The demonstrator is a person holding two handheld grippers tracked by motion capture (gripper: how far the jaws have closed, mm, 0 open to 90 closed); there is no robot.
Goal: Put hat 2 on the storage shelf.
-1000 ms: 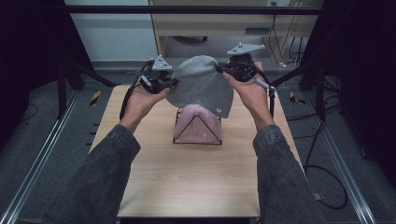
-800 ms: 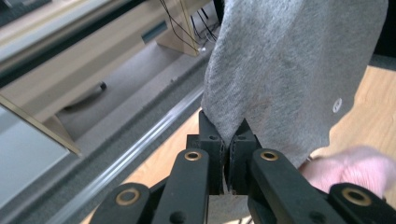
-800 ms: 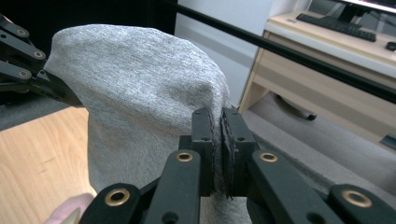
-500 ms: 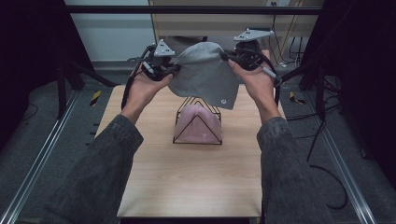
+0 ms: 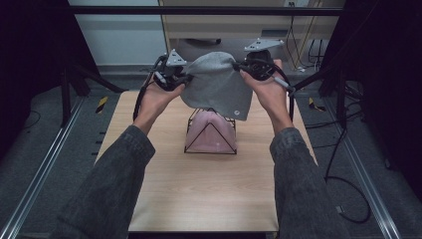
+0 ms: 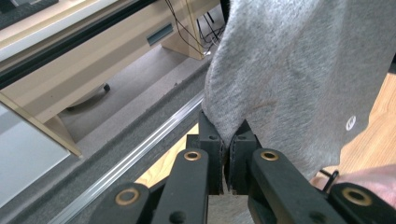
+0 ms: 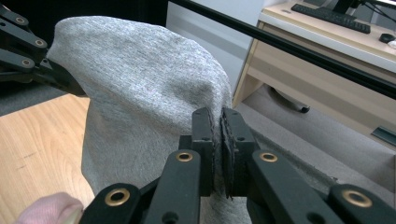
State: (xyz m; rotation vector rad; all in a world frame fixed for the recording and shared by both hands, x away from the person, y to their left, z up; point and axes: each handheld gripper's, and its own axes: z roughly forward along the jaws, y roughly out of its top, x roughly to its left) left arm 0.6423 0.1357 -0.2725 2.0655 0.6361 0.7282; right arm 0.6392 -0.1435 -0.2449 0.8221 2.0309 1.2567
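Left gripper, seen along its own black jaws, is clamped on a fold at the edge of a grey fabric piece; right gripper is likewise pinched onto another edge of the same cloth, with the left gripper's linkage visible at that view's upper left. From the high view, two forearms in grey sleeves reach forward over a wooden table. Farther along stands a black wire pyramid frame with a pink item inside. Above and just beyond it, the cloth hangs stretched between the left gripper and right gripper, a small white mark near its lower edge. Beyond lie a desk and cables on the floor.
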